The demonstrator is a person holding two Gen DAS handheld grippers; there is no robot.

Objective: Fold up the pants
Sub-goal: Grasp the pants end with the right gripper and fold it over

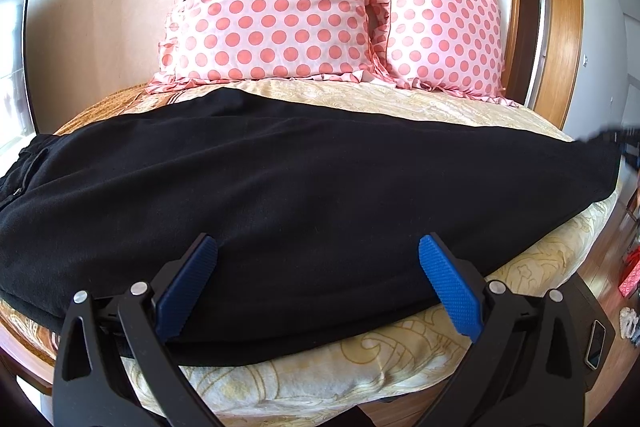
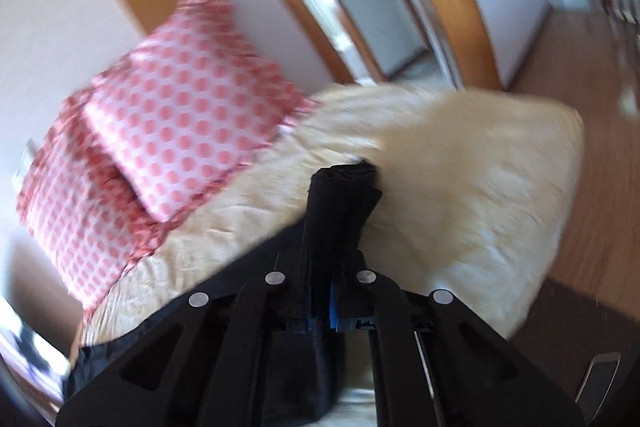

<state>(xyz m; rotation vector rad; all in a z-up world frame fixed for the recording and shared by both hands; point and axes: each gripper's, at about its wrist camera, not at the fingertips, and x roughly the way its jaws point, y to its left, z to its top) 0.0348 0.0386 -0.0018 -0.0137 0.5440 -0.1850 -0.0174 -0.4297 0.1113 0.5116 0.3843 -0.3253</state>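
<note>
The left gripper (image 1: 318, 253) had its jaws spread wide, the ribbed blue pads (image 1: 448, 287) hovering over the near edge of the pants (image 1: 280, 179) with nothing between them. The right gripper (image 2: 340, 227) had its jaws pinched together on a bunched end of the same pants (image 2: 342, 203), the black cloth standing up in a thick roll from between them toward twelve o'clock.

In the left view the pants lay flat on the bed (image 1: 400, 351), their long axis running from nine o'clock to three o'clock across the frame. The waistband end sat at nine o'clock and the leg end tapered off at three o'clock, where a dark blur at the frame's edge was probably the other gripper, though I could not tell for sure. So the lifted end belonged to the right gripper, and the left was the nearer one to the long middle edge. I judged the coming fold would turn on carrying that held end along the long axis toward nine o'clock.

The pants were soft, matte, fleecy black and limp. The bedcover was cream with a faint gold pattern. Two frilled pink dotted pillows (image 1: 280, 7) stood at twelve o'clock against the wall.
</note>
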